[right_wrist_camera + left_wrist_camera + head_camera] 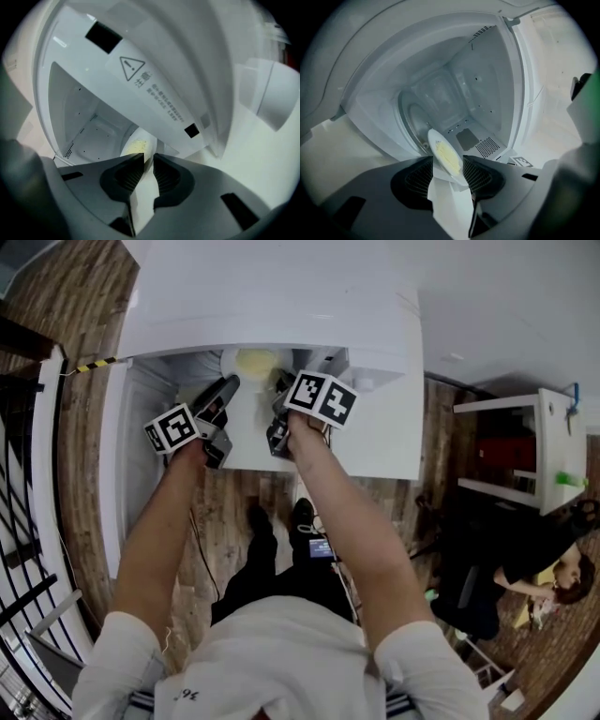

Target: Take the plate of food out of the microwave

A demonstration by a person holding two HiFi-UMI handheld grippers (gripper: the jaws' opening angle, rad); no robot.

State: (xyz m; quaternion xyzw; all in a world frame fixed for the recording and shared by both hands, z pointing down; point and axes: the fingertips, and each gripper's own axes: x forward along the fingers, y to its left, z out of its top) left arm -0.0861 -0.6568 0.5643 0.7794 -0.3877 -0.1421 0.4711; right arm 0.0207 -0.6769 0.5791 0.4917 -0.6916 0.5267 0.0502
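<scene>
Sitting inside the open white microwave (pixel 272 296), the round white plate of yellow food (pixel 440 146) is pinched at its rim by the right gripper (pixel 147 159); the left gripper (pixel 447 161) has its jaws spread loosely around the plate.

Dark wood floor (pixel 84 484), white shelving (pixel 548 456)

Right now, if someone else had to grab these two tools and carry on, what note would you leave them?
The plate of food is still inside the open microwave, near its front.
The left gripper: jaws wide open, plate rim between them, not pressed.
The right gripper: jaws nearly together on the plate's rim, it seems.
Done: microwave open, plate reached.
Left to do: pull the plate out, kept level.
</scene>
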